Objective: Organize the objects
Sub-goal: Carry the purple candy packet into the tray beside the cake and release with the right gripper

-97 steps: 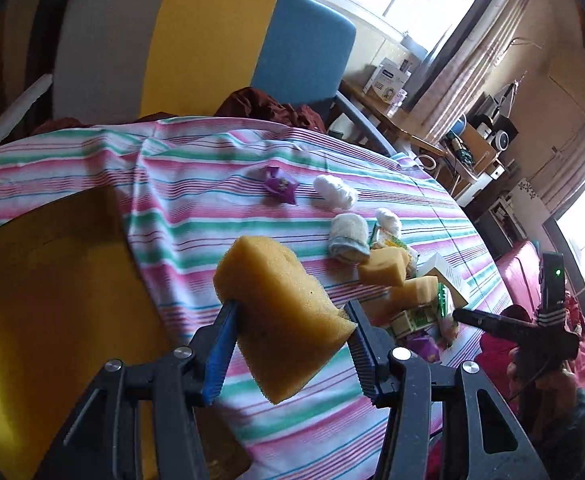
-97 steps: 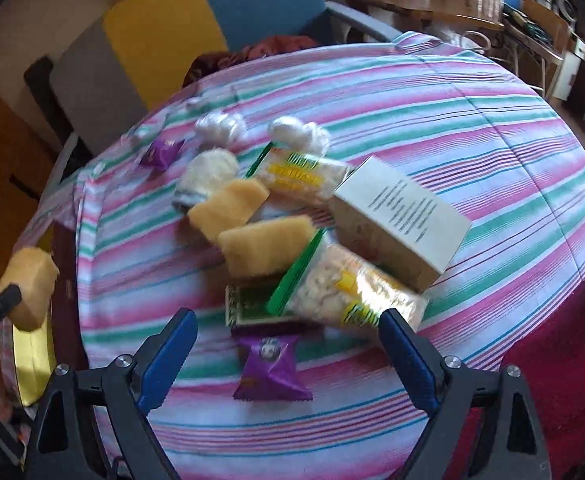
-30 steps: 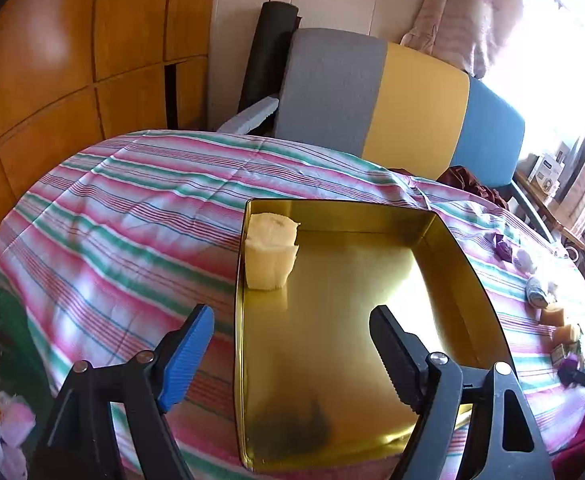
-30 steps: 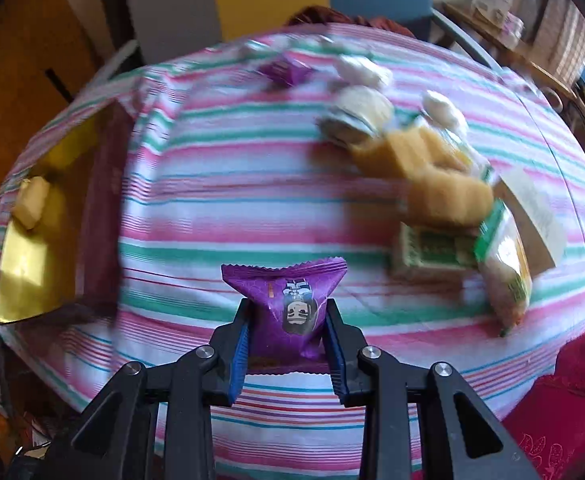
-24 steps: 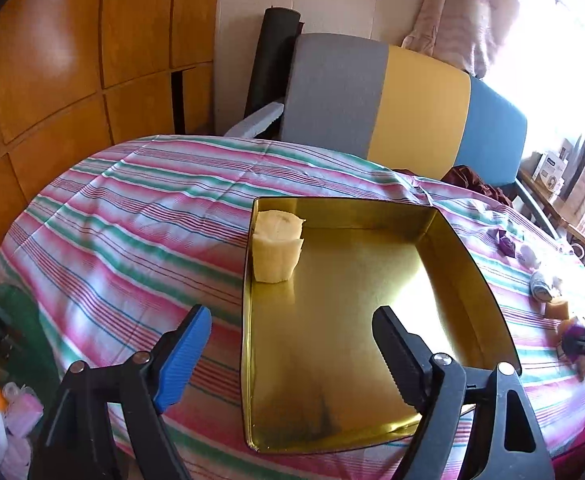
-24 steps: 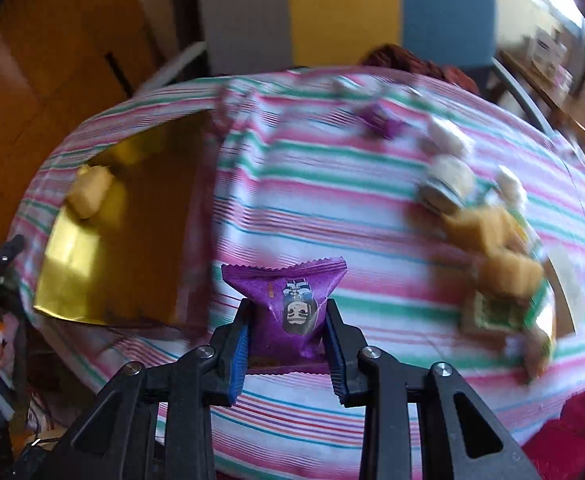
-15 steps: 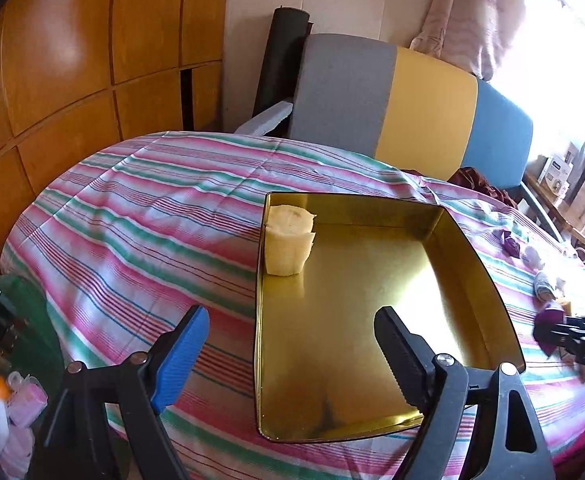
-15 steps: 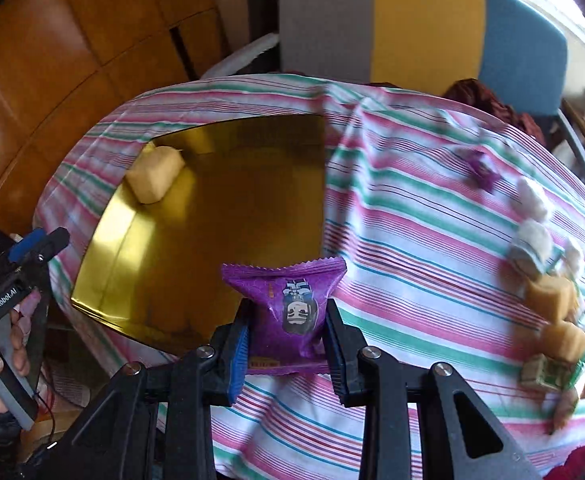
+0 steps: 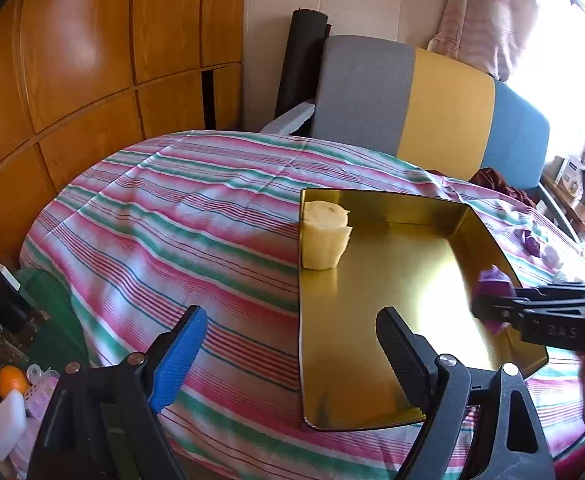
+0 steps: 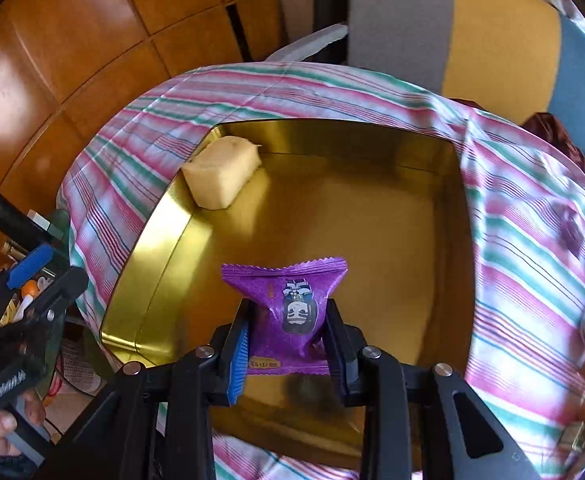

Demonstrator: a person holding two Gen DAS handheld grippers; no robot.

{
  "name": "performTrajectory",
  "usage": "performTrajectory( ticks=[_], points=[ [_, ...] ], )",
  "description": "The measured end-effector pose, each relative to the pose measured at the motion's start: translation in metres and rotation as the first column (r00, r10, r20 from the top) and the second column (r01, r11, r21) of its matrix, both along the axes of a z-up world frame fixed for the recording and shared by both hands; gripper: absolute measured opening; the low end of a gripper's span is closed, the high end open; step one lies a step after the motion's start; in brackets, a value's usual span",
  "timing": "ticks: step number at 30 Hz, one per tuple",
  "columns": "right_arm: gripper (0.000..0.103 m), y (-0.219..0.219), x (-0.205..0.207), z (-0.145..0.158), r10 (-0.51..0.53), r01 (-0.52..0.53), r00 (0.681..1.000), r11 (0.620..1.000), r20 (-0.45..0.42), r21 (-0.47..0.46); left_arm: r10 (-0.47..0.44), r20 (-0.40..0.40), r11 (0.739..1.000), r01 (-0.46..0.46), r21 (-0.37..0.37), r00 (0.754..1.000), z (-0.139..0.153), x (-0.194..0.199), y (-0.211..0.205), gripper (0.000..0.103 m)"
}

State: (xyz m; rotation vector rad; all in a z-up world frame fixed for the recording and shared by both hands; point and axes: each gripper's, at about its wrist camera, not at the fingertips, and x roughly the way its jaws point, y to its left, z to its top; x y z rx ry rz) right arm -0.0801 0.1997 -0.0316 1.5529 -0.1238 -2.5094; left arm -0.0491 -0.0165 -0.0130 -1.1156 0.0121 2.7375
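- My right gripper (image 10: 288, 344) is black with one blue pad, and the snack packet (image 10: 288, 300) in it is purple with a small white-and-dark cartoon figure.
- The tray (image 10: 160, 216) is shiny gold; at its 11 o'clock corner I see a pale yellow sponge (image 10: 222, 172).
- The tablecloth (image 9: 180, 216) has pink, green and white stripes.
- My left gripper (image 9: 288, 354) is black, one pad blue, one black.
- At 12 o'clock the sofa (image 9: 432, 100) runs grey, yellow, blue.
- The wall panels (image 9: 92, 60) are orange-brown wood.
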Motion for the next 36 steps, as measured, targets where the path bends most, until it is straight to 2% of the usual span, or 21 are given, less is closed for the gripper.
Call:
performTrajectory(
  ticks=[10,24,29,33,36],
  points=[
    [0.033,-0.039,-0.043,-0.017,0.047,-0.048,0.998,0.998,0.029,0.042,0.030,0.001,1.000,-0.030,0.003,1.000,0.000,-0.001,-0.018,0.087],
    [0.033,-0.075,-0.092,-0.038,0.064,-0.071,0.995,0.992,0.075,0.103,0.083,0.049,0.996,-0.085,0.037,0.995,-0.013,-0.010,-0.041,0.087],
    [0.033,-0.085,-0.103,-0.045,0.083,-0.091,0.992,0.992,0.094,0.087,0.093,0.054,0.994,-0.095,0.050,0.994,-0.013,-0.011,-0.045,0.087],
    [0.033,-0.091,-0.106,-0.047,0.108,-0.113,0.989,0.993,0.100,0.041,0.093,0.058,0.994,-0.096,0.053,0.994,-0.013,-0.012,-0.047,0.087],
    [0.037,-0.092,-0.106,-0.045,0.124,-0.126,0.988,0.992,0.089,0.024,0.094,0.059,0.994,-0.097,0.052,0.994,-0.014,-0.012,-0.046,0.089]
  ],
)
